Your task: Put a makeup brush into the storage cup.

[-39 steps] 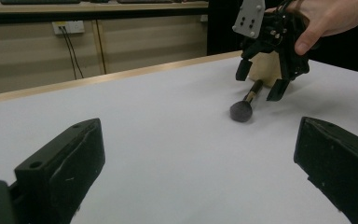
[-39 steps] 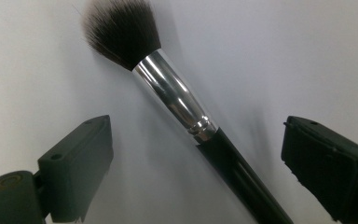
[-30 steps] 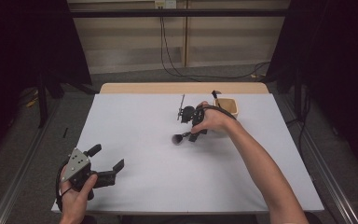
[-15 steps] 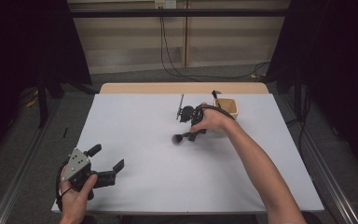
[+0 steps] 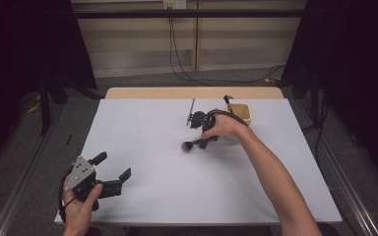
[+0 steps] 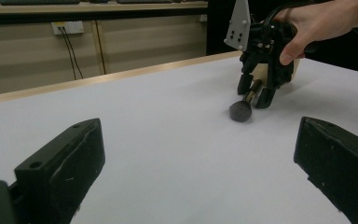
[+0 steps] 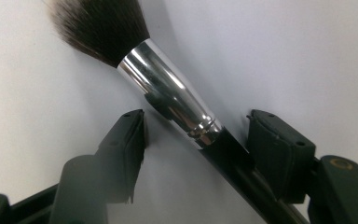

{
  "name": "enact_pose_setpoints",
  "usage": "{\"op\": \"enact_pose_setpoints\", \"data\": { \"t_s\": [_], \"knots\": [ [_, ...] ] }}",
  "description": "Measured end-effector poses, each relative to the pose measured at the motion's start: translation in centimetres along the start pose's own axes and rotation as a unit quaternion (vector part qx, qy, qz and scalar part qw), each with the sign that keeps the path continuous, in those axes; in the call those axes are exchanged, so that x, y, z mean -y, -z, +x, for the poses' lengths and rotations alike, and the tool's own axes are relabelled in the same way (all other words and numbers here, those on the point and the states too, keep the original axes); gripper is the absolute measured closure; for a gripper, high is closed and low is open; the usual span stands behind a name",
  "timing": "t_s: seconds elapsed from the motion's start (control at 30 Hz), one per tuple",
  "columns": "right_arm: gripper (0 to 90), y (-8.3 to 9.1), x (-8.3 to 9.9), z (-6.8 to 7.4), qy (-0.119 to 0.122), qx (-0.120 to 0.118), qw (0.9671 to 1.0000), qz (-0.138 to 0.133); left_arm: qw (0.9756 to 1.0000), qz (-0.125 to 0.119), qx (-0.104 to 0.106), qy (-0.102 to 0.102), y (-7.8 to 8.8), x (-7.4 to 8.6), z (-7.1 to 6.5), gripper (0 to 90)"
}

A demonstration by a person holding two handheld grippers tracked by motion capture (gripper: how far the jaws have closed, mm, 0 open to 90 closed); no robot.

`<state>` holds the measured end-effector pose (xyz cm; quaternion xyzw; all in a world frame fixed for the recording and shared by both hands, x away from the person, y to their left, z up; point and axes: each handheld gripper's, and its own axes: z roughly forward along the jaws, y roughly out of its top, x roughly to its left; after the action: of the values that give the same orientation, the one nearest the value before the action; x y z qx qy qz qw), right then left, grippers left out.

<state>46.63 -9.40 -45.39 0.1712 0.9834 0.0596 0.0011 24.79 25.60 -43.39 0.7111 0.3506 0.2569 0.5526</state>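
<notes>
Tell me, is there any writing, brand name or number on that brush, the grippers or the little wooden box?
None can be read.
Brush: bare silver collar and black handle, no print visible.
Right gripper, its jaws just closing around the brush: a grey plate with small holes, no lettering.
Left gripper: plain grey plate.
Wooden box: no label visible.
Table: plain white.

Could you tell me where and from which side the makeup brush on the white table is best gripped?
Probably the black handle just behind the silver ferrule of the makeup brush, taken from above with one jaw either side. It lies flat on the table, and the soft bristle head gives no firm hold. The right gripper already straddles it there, its jaws just closing.
</notes>
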Motion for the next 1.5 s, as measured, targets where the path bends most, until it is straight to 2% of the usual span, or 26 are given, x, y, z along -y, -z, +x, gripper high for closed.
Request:
{"op": "enact_pose_setpoints", "data": {
  "t_s": [0.13,0.23,0.43,0.63,0.77,0.83,0.93,1.0,1.23,1.5],
  "knots": [
    [46.5,0.2,-0.1,-0.1,-0.005,0.0,1.0,-0.003,1.0,-0.001,0.001,0.002,0.0,0.0,-0.1,1.9],
    [47.3,0.1,-0.2,-0.3,-0.008,0.0,0.9999,-0.008,1.0,-0.001,0.001,0.003,-0.1,0.0,-0.1,2.0],
    [54.7,0.1,-0.4,-0.3,-0.014,0.003,0.9998,-0.016,1.0,0.001,0.001,0.002,-0.1,0.0,-0.1,2.0],
    [59.5,0.1,-0.9,-0.2,-0.002,0.007,0.9997,-0.022,1.0,0.001,0.002,0.0,-0.1,0.0,-0.1,2.0],
    [64.1,0.2,-0.9,-0.4,-0.011,0.0,0.9995,-0.028,1.0,0.001,0.001,0.001,-0.1,0.0,-0.1,1.9],
    [67.5,0.2,-0.9,-0.3,-0.016,-0.002,0.9996,-0.024,1.0,0.002,0.002,0.0,-0.1,0.0,0.0,1.9],
    [72.6,0.2,-1.2,-0.1,-0.009,-0.001,0.9998,-0.018,1.0,0.002,0.002,0.001,-0.1,0.0,-0.1,2.0],
    [73.1,0.2,-1.3,-0.1,-0.008,-0.001,0.9999,-0.015,1.0,0.001,0.002,0.001,-0.1,0.0,-0.1,2.0],
    [73.5,0.4,-0.9,-0.3,-0.032,-0.002,0.9993,-0.018,1.0,0.001,0.0,0.002,0.0,0.1,0.1,2.0],
    [73.5,1.2,-0.5,-0.4,-0.044,-0.001,0.9982,-0.041,1.0,0.002,-0.001,0.001,-0.1,0.1,0.0,1.9]
  ]
}}
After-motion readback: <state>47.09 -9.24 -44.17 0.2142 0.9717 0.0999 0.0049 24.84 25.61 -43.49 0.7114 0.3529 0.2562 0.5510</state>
